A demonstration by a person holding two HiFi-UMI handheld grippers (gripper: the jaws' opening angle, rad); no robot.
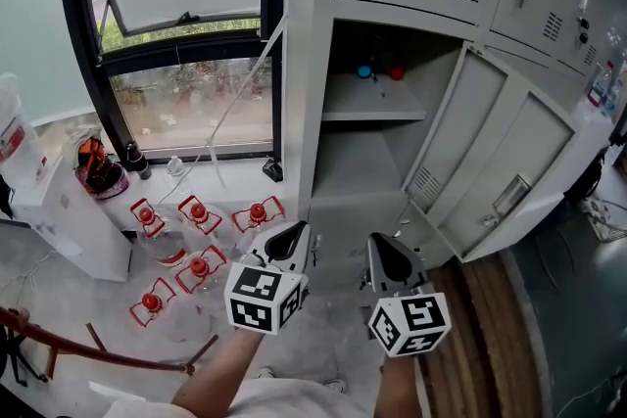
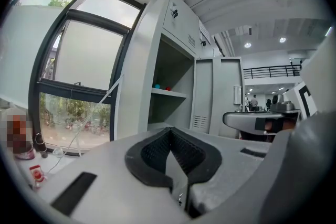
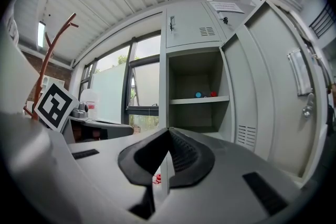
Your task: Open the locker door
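Closed, empty left gripper (image 2: 169,134) and right gripper (image 3: 168,132); distant people (image 2: 254,102) only in left gripper view.

Bottles (image 1: 199,266) stand left of the locker (image 1: 304,64), door (image 1: 490,181) at right.

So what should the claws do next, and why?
Probably just back both claws away and rest. The locker door already hangs wide open, the shelf inside in plain sight, and the left claw and right claw are both shut on nothing, clear of it.
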